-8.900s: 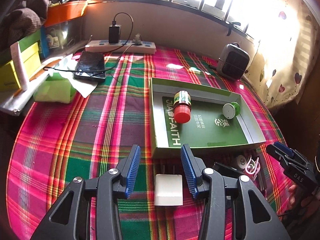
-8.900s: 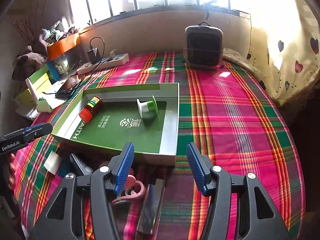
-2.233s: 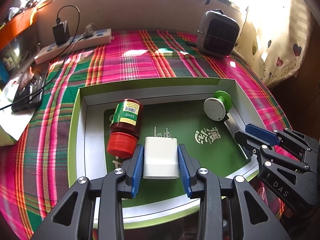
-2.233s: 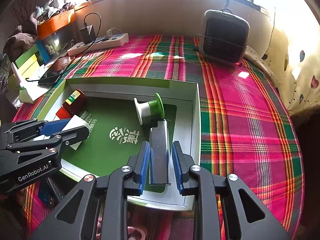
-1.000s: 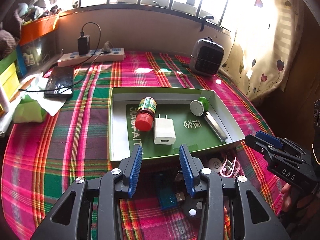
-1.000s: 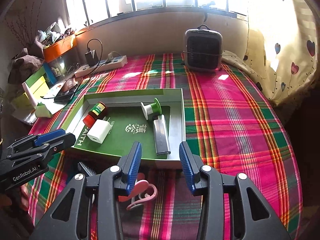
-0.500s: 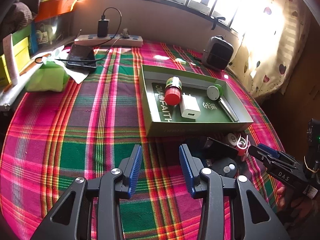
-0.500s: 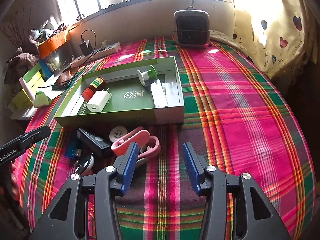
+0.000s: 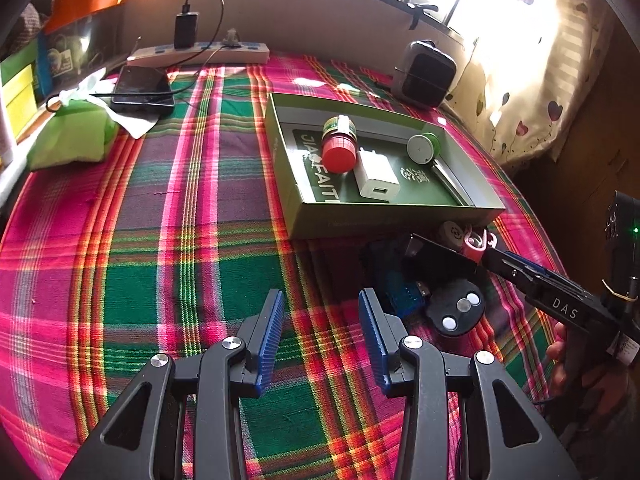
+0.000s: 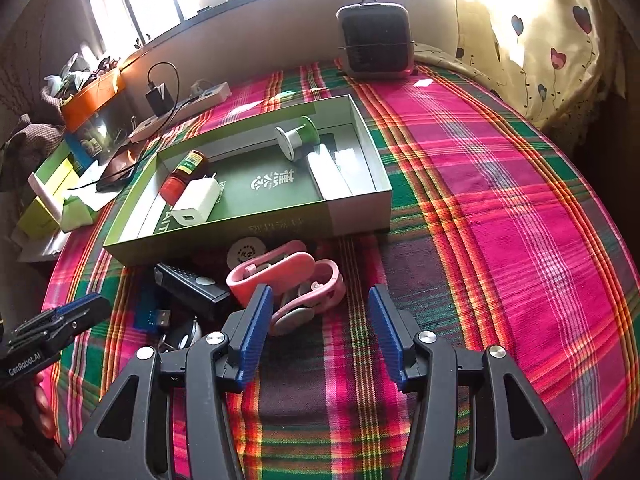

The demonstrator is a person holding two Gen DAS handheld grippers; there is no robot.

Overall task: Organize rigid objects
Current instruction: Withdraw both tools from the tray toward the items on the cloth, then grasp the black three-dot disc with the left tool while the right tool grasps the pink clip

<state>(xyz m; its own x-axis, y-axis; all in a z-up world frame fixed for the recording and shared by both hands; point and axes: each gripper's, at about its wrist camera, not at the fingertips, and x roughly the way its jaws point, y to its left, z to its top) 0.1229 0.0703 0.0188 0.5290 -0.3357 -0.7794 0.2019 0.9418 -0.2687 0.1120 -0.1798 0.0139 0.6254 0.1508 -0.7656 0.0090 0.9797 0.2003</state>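
While the green tray (image 10: 356,204) already holds four items (red-capped bottle (image 9: 339,148), white charger (image 9: 376,176), green spool (image 10: 298,138), metal bar (image 10: 328,174)), a loose pile sits just in front of its near wall on the plaid cloth.

Right gripper (image 10: 318,336): fingers opening, nothing between them, hovering just in front of the pink clip (image 10: 288,280). Clip's long axis runs roughly parallel to the tray's near wall, rounded end toward the tray's right corner. Best approach, I'd say: straddle it across the short width, mid-body, and stay clear of the white round disc (image 10: 246,254) and black remote (image 10: 192,286) beside it.

Left gripper (image 9: 320,334): fingers partly open, empty, over bare cloth well in front of the tray's left corner. Blue USB stick (image 9: 404,296) and black round fob (image 9: 456,308) lie just right of it; stick's plug points away from the tray's left side.
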